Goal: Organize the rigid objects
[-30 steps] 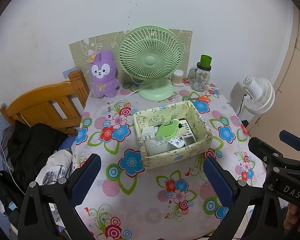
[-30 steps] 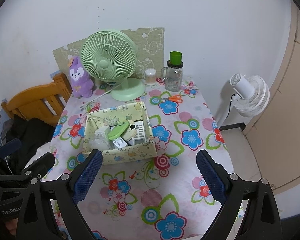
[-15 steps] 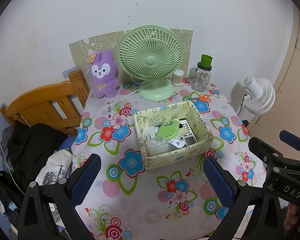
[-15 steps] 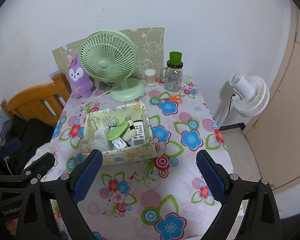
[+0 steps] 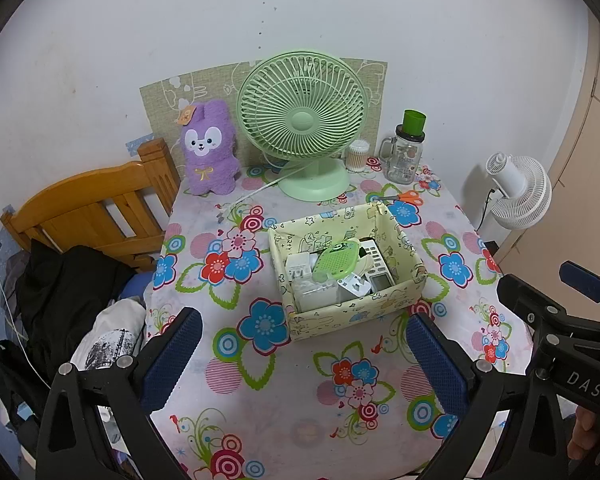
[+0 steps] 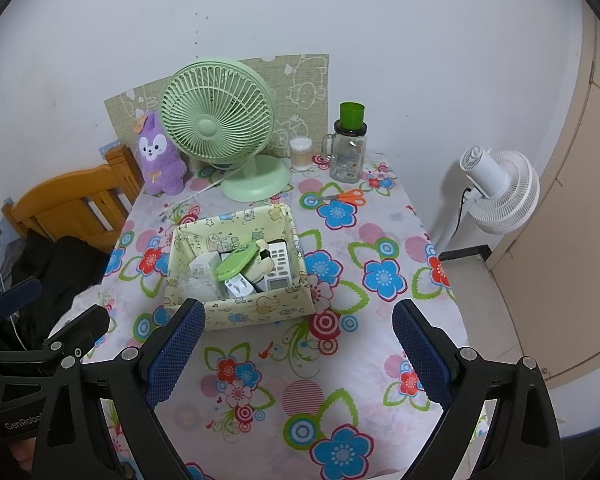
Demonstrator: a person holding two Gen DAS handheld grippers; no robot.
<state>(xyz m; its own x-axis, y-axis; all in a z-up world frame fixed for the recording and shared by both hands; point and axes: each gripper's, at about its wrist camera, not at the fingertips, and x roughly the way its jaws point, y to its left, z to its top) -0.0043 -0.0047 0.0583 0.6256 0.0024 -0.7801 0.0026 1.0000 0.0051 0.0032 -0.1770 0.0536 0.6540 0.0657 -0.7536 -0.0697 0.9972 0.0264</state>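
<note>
Both wrist views are evenly and softly lit, with a cool indoor cast and no visible lamp. Shadows are faint: a soft one sits under the green fan (image 5: 302,120) base and inside the box (image 5: 346,268). Focus is sharp across the floral tablecloth (image 6: 340,360). Fisheye distortion bends the wall (image 6: 420,20) and the door edge, and black vignette fills the corners

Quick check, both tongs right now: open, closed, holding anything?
Left tongs: open, holding nothing, above the flowered tablecloth.
Right tongs: open, holding nothing, just short of the yellow box.
</note>
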